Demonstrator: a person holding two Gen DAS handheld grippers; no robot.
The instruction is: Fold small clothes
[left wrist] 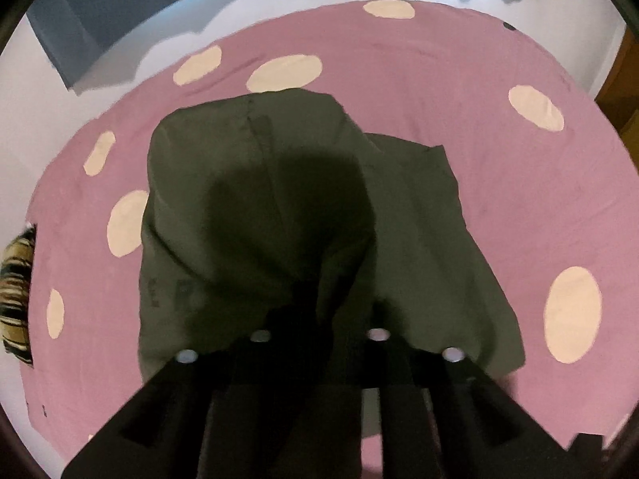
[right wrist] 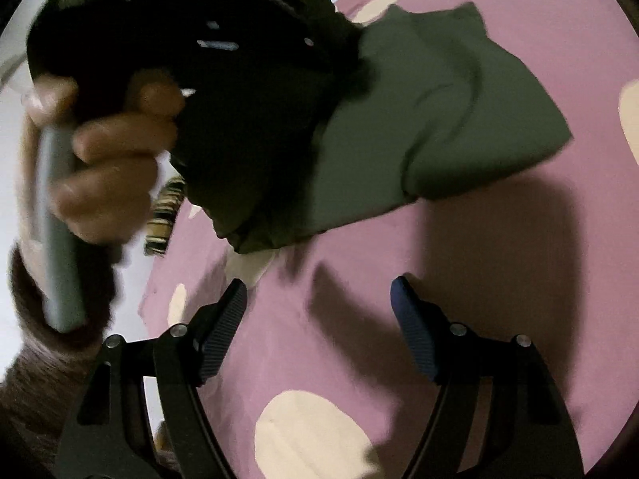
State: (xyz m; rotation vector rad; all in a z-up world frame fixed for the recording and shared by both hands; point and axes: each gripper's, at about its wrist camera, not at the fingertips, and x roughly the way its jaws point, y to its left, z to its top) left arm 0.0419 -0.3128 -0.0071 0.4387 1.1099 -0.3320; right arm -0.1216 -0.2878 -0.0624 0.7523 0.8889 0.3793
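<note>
Pinching olive garment (left wrist: pixel 255 199) at 6 o'clock in closed left gripper (left wrist: pixel 319 319) jaws; right gripper (right wrist: pixel 319 319) jaws spread wide, empty, over pink spotted sheet (right wrist: pixel 499 259).

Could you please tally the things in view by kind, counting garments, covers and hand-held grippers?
Olive green garment: 1
Pink spotted cover: 1
Striped cloth item at the edge: 1
Hand-held grippers, left hand-held gripper and right hand-held gripper: 2
Total: 5

A home bedroom, seemingly; pink cream-spotted bedsheet (left wrist: pixel 399 60) spread wide; striped cushion (left wrist: pixel 16 295) at its edge.
</note>
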